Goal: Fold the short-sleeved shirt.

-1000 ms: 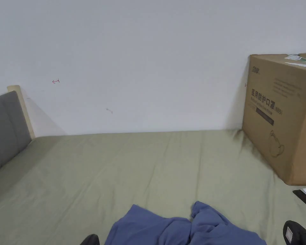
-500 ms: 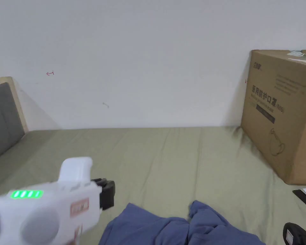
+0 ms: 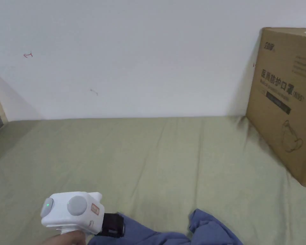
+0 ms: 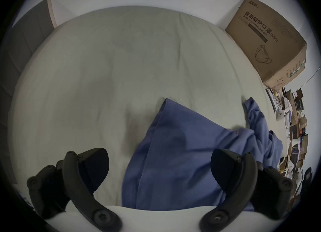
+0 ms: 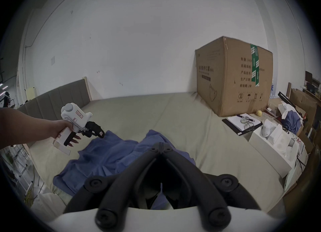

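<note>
A crumpled blue short-sleeved shirt (image 3: 209, 231) lies on the green bed sheet (image 3: 155, 159) near the front edge. My left gripper (image 3: 119, 226), white with black jaws and held by a hand, hovers at the shirt's left corner. In the left gripper view its jaws (image 4: 159, 164) stand wide open over the shirt (image 4: 173, 157), not touching it. In the right gripper view my right gripper (image 5: 161, 146) is shut, tips together with nothing between them, above the shirt (image 5: 111, 154). The left gripper (image 5: 97, 131) shows there too, at the shirt's far left edge.
A large cardboard box (image 3: 286, 102) stands on the bed at the right against the wall. A grey headboard (image 5: 52, 100) runs along the left. A notebook (image 5: 241, 122) and a white box (image 5: 271, 148) lie beyond the bed's right edge. The sheet behind the shirt is bare.
The left gripper came up into the head view from the lower left, then moved forward and down to the shirt's left corner. The head camera turned a little.
</note>
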Available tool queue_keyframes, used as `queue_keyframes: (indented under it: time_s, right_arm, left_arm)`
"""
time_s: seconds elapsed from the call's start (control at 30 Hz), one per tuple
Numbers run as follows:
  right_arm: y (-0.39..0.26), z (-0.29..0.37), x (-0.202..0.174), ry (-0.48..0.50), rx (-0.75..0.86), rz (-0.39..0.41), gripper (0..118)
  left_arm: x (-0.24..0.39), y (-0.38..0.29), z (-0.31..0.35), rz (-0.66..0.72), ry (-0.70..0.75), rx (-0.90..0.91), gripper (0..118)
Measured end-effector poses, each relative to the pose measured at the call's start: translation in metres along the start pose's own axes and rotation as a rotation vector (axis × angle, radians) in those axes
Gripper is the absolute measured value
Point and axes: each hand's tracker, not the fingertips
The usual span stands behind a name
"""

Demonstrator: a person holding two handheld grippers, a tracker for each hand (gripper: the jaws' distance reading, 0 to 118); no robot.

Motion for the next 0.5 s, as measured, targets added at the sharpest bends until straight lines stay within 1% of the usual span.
queue_keyframes:
  time_s: [0.1, 0.17, 0.2, 0.23, 0.27, 0.3, 0.33, 0.37, 0.4, 0.43, 0.5]
  right_arm:
    - [-0.008, -0.017, 0.003, -0.005, -0.039, -0.019, 0]
    - [-0.011, -0.023, 0.003, -0.008, -0.059, -0.033, 0]
    - [-0.013, -0.026, 0.003, -0.007, -0.068, -0.043, 0]
    - [-0.013, -0.028, 0.002, -0.004, -0.072, -0.049, 0]
    - [-0.014, -0.029, 0.001, -0.001, -0.076, -0.052, 0]
    - [-0.015, -0.029, 0.0, 0.002, -0.077, -0.05, 0]
    - [-0.015, -0.03, -0.001, 0.01, -0.077, -0.047, 0]
    - [-0.013, -0.032, -0.001, 0.028, -0.079, -0.047, 0]
    - [-0.009, -0.036, 0.001, 0.087, -0.091, -0.06, 0]
    - [-0.004, -0.041, 0.002, 0.11, -0.103, -0.071, 0]
    - [0.013, -0.057, 0.007, 0.11, -0.097, -0.067, 0]
  left_arm:
    - [0.01, -0.001, -0.021, -0.039, -0.008, -0.012, 116]
    - [0.02, -0.006, -0.026, -0.083, -0.024, -0.015, 106]
    - [0.029, -0.011, -0.025, -0.125, 0.044, 0.005, 95]
    - [0.036, -0.019, -0.022, -0.17, 0.116, 0.038, 78]
    - [0.04, -0.025, -0.02, -0.212, 0.16, 0.062, 68]
    - [0.043, -0.032, -0.016, -0.208, 0.164, 0.087, 49]
    - [0.044, -0.034, -0.009, -0.186, 0.129, 0.108, 9]
    - [0.044, -0.035, -0.004, -0.167, 0.09, 0.115, 2]
    - [0.042, -0.036, -0.001, -0.147, 0.034, 0.108, 2]
    - [0.042, -0.039, 0.006, -0.146, 0.049, 0.12, 2]
    - [0.035, -0.038, 0.017, -0.144, 0.025, 0.151, 2]
